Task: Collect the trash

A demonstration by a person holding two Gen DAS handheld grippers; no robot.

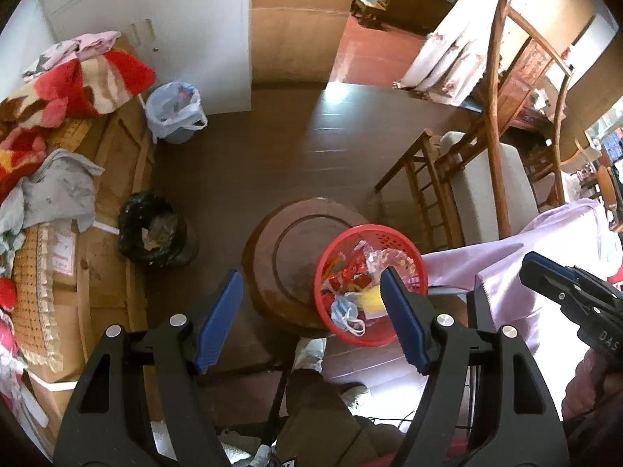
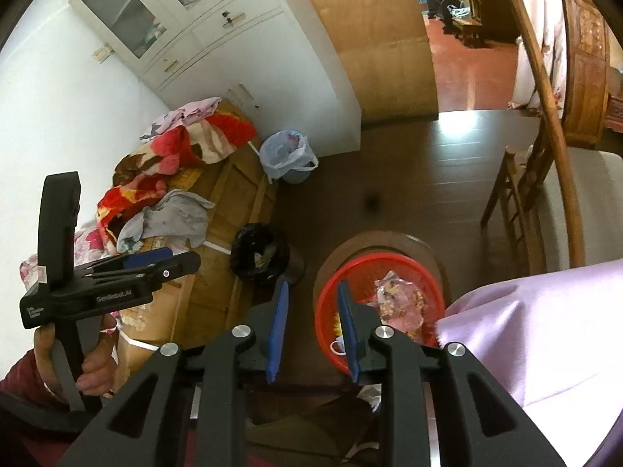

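Open floor [image 1: 272,148] beyond the red basket [image 1: 418,268]. Left of it, black-lined bin [image 1: 152,229] and cardboard box [image 1: 113,272] block; right, purple cloth [image 1: 506,268] and chair [image 1: 483,194].

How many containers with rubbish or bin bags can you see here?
3: a red basket of wrappers on the round wooden stool, a black-bagged bin beside it on the floor, and a blue-bagged bin by the white cabinet. Others may be hidden.
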